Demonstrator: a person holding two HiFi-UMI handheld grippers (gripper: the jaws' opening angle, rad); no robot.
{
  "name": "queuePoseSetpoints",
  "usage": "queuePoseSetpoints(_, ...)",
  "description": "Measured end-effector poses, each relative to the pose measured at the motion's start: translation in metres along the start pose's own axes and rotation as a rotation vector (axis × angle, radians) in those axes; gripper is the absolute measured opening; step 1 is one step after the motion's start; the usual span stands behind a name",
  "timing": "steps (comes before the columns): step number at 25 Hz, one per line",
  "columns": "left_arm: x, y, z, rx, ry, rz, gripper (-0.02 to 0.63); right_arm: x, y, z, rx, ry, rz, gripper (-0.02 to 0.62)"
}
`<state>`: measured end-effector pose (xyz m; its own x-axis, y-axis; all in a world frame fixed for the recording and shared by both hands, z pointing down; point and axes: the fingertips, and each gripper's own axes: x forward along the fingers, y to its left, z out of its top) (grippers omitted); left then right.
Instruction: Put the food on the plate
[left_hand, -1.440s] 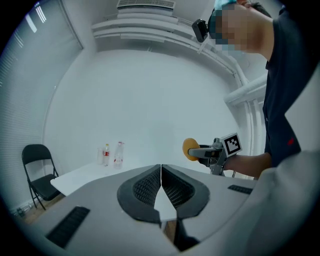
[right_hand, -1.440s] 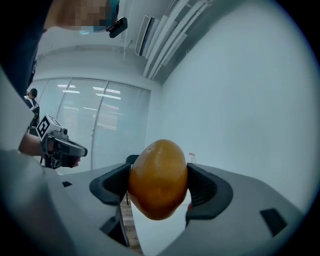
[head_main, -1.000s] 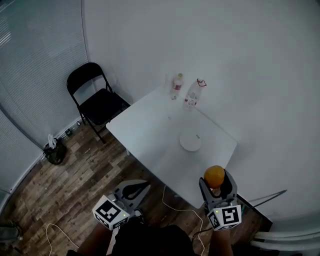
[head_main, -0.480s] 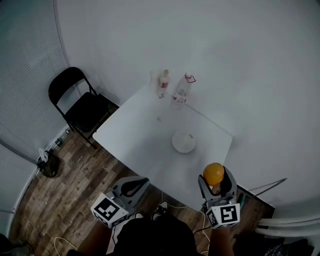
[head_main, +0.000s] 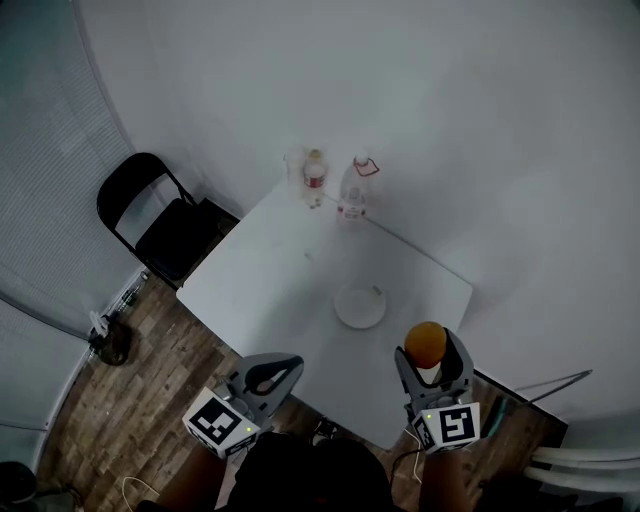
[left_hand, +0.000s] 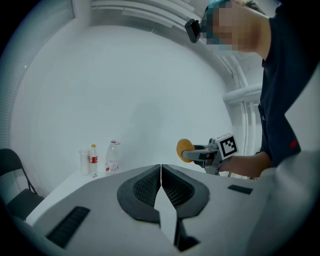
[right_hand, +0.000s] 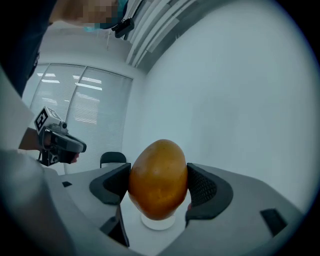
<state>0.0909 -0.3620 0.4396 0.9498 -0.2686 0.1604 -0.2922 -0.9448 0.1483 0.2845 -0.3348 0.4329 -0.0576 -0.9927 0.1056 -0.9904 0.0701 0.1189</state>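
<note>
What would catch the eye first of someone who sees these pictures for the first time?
The orange fruit stands out most: the right gripper clamps it in the air, on the person's side of the plate. That empty white plate lies on the white table, with two bottles at the far corner. The left gripper is shut on nothing.

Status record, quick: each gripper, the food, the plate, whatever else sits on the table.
right gripper: shut on orange fruit, held in the air
left gripper: jaws together, empty
plate: white, empty, on table, beyond the fruit
other items: two bottles, clear cup, far corner
task: fruit not yet on plate
</note>
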Motion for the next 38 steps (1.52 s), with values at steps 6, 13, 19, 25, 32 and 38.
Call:
queuePoseSetpoints(6, 0.027, 0.018, 0.002, -0.022, 0.013, 0.051, 0.025, 0.041, -0.018, -0.039, 0.074, 0.058, 0.034, 0.359)
queuePoseSetpoints(13, 0.035, 0.047, -0.007, -0.06, 0.033, 0.028, 0.025, 0.101, -0.014, -0.073, 0.089, 0.167, 0.065, 0.359)
queuePoseSetpoints(19, 0.037, 0.077, -0.015, -0.082, 0.055, 0.015, 0.023, 0.161, -0.005, -0.141, 0.118, 0.326, 0.093, 0.36)
queuePoseSetpoints(25, 0.027, 0.109, -0.034, -0.106, 0.092, 0.057, 0.025, 0.206, 0.001, -0.223, 0.132, 0.505, 0.088, 0.36)
queuePoseSetpoints(32, 0.019, 0.13, -0.05, -0.145, 0.122, 0.1, 0.025, 0.235, 0.011, -0.281, 0.106, 0.653, 0.098, 0.359)
queuePoseSetpoints(38, 0.021, 0.134, -0.05, -0.166, 0.116, 0.093, 0.025, 0.243, 0.015, -0.297, 0.092, 0.688, 0.08, 0.36)
